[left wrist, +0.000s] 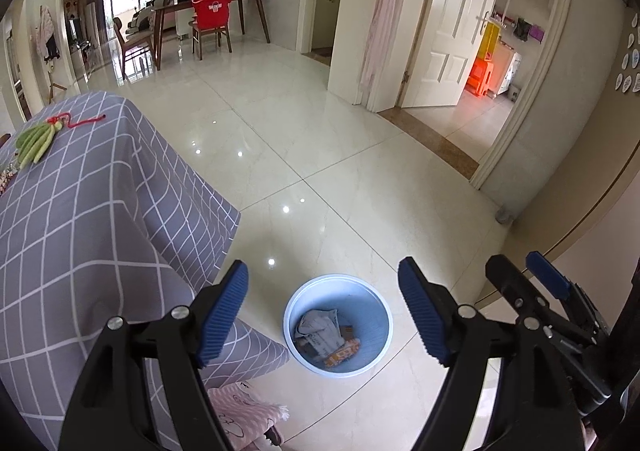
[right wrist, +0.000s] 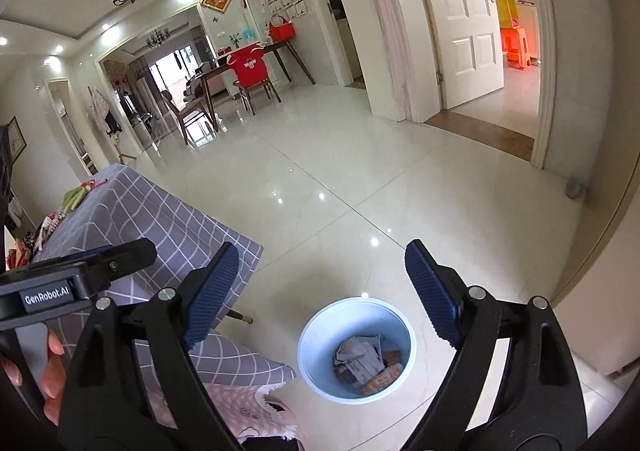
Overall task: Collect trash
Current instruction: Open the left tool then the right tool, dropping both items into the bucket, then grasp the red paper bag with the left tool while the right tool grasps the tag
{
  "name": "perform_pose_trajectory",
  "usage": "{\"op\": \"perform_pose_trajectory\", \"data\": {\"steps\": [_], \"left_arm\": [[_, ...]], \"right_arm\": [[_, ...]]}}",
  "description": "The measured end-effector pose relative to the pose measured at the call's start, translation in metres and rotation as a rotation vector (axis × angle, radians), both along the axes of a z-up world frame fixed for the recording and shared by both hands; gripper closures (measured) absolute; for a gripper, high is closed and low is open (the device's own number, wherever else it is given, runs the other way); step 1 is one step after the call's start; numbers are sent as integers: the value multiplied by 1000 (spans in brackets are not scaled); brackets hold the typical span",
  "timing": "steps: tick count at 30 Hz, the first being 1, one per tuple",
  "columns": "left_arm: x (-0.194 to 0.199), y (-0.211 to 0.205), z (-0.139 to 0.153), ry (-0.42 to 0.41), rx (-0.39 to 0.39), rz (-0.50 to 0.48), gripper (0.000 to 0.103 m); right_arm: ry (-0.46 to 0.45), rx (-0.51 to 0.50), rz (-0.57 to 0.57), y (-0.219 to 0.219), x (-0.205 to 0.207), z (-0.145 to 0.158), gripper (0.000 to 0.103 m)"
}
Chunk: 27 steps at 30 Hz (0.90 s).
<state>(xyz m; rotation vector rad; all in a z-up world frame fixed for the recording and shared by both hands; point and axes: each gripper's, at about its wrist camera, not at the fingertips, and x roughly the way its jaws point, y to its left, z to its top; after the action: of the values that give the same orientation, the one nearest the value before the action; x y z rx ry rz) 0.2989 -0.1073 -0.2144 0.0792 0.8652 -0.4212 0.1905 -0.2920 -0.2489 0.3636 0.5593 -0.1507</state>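
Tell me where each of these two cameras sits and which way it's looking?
Left wrist: rides the left gripper, looking down past its open fingers at the bin; the right gripper shows alongside.
Right wrist: rides the right gripper, open above the bin; the person's left hand shows.
Shared: bin, checked cloth, tiled floor.

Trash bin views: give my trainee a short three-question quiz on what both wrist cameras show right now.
1. True or false: the blue trash bin stands on the tiled floor and already holds crumpled paper.
2. Multiple choice: what is between the fingers of the right hand-held gripper? A) a wrapper B) a paper ball C) nothing
3. Fill in: the table beside the bin is draped in a grey ____ cloth.

Key: 1 true. 2 C; its jaws stand wide, and so do those of the left hand-held gripper. 3 checked.
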Motion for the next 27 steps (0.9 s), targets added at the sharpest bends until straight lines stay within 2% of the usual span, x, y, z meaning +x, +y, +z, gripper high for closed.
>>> {"op": "perform_pose_trajectory", "data": {"steps": [9,15,18,22,24,27], "left_arm": [[-17,37,36,-81,3,31,27],[-21,99,66,-156,34,119,27],[-19,143,77,-186,61,208,27],[-18,216,88,-220,123,397,23],[-16,248,89,-226,161,493,21],[-10,288,89,-205,173,589,20]], "right_arm": [[-39,4,80,31,0,30,19],[-60,4,195,78,14,54,19],[-67,13,263,108,25,66,19],[-59,20,371,155,47,82,19],[-48,18,431,183,60,88,19],[-24,16,504,221,79,93,19]]}}
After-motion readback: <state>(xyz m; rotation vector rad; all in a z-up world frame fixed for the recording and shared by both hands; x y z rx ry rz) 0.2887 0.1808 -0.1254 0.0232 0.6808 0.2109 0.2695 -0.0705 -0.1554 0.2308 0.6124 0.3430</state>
